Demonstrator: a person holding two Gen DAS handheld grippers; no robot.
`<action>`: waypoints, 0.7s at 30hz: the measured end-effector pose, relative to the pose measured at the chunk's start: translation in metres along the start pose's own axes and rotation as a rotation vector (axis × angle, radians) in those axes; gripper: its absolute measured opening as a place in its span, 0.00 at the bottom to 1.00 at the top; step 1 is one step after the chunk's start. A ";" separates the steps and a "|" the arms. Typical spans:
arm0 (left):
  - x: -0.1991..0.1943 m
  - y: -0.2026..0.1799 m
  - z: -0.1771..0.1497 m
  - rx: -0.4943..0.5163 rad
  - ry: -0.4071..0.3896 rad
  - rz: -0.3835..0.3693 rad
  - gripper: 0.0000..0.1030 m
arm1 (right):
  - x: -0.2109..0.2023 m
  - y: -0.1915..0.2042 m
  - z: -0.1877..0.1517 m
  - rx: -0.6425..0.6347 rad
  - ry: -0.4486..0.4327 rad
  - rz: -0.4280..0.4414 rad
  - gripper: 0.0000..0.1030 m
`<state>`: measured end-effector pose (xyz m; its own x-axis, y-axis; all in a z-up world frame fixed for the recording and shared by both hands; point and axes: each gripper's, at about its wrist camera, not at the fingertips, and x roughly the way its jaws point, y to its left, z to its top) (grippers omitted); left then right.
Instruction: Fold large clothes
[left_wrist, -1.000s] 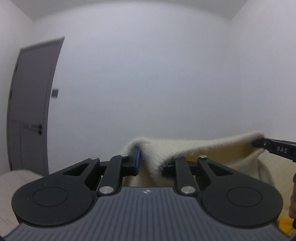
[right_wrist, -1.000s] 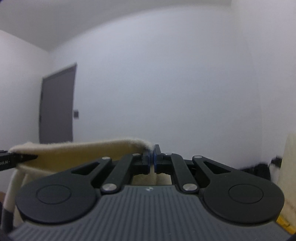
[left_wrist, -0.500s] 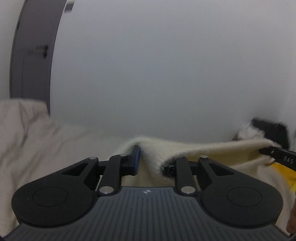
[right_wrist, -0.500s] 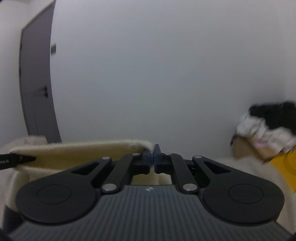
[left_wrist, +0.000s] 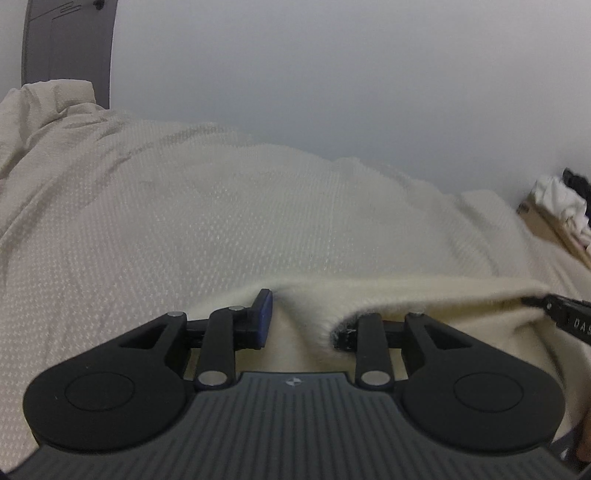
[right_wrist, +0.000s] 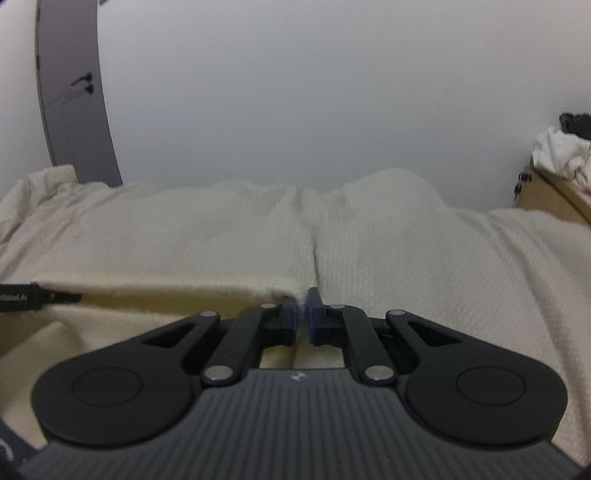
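Cream fleece garment (left_wrist: 424, 295) stretched just above the bed (left_wrist: 207, 229), its fuzzy top edge pulled straight between both tools, presumably so the cloth goes down flat without creases. Right tongs (right_wrist: 303, 318) pinched tight on one corner of that edge. Left tongs (left_wrist: 301, 326) spread wide, blue pad bare on one side, fleece draped over the other finger; hooked there, not clamped, as far as can be judged. Beyond the bed: grey door (right_wrist: 66, 96) at one end, cardboard box (right_wrist: 550, 195) heaped with laundry at the other.
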<state>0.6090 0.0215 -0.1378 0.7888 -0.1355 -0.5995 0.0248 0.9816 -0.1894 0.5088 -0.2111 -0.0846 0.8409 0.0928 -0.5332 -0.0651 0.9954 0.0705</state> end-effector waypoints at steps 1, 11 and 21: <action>0.001 -0.001 0.000 0.004 0.004 0.003 0.33 | 0.001 0.000 0.000 0.007 0.011 0.000 0.09; -0.053 -0.008 0.007 0.019 -0.024 -0.011 0.79 | -0.013 -0.017 -0.007 0.148 0.031 0.052 0.42; -0.174 -0.029 -0.024 0.084 -0.119 -0.047 0.82 | -0.112 0.002 -0.024 0.074 -0.054 0.109 0.60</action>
<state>0.4562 0.0138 -0.0463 0.8527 -0.1697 -0.4940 0.1108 0.9830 -0.1464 0.4013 -0.2189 -0.0450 0.8587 0.1967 -0.4732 -0.1194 0.9748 0.1885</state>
